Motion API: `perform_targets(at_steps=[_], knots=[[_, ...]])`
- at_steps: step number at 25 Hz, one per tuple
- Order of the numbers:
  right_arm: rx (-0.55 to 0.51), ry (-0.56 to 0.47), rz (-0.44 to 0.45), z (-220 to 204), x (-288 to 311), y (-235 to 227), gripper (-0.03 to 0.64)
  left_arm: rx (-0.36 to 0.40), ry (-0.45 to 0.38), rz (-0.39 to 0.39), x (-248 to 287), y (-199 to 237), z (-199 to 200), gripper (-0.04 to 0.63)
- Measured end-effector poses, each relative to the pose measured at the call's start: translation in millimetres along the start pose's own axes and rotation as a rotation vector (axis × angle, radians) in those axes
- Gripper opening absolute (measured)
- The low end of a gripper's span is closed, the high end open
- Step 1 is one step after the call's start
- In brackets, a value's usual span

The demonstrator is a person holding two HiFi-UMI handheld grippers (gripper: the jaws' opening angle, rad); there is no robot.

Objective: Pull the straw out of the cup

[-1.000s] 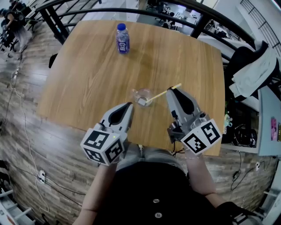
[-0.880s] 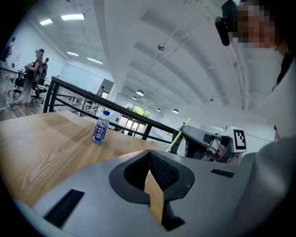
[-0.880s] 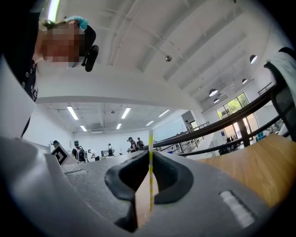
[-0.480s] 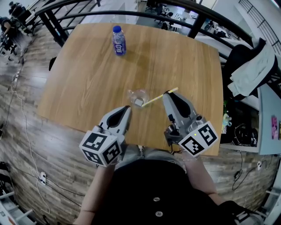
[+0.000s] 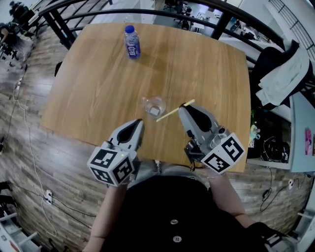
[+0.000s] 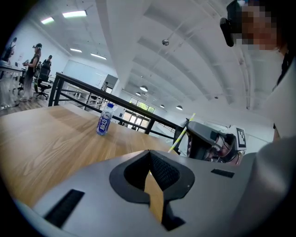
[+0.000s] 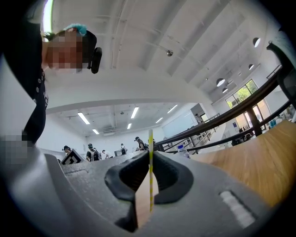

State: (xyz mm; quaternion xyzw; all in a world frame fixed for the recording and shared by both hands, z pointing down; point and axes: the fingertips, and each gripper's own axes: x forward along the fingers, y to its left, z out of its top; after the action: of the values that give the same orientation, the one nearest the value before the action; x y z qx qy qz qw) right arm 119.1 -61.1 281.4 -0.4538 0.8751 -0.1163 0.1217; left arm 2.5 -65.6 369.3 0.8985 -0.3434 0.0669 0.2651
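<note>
A clear plastic cup [image 5: 154, 106] stands on the wooden table [image 5: 98, 83], a little past my two grippers. The yellow straw [image 5: 174, 111] slants up to the right, and its lower end shows just outside the cup's near rim. My right gripper [image 5: 183, 107] is shut on the straw near its upper end. In the right gripper view the straw [image 7: 151, 139] runs upright between the closed jaws of the right gripper [image 7: 150, 155]. My left gripper [image 5: 139, 121] hovers near and left of the cup, shut with nothing in it. The left gripper view shows its tips [image 6: 150, 152] together and the straw [image 6: 180, 134] off to the right.
A water bottle with a blue label [image 5: 131, 43] stands near the table's far edge. A black railing [image 5: 147, 12] runs behind the table. A chair with clothes draped on it [image 5: 283, 74] is at the right. My body is close against the table's near edge.
My right gripper has drawn the straw slightly back, so its lower end has come out of the cup and sits beside the rim. The left gripper has barely moved.
</note>
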Motion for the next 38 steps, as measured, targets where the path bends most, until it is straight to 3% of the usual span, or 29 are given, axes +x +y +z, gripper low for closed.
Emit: perform_targets(at_steps=[21,38], knots=[[0.009,0.114,0.109,-12,2,8,0.023,-0.025,0.014,-0.024,1,1,-5,0.015],[-0.007,0.128,0.06,-9,-3,-5,0.023,-0.039,0.025,-0.026,3,0,-14,0.015]])
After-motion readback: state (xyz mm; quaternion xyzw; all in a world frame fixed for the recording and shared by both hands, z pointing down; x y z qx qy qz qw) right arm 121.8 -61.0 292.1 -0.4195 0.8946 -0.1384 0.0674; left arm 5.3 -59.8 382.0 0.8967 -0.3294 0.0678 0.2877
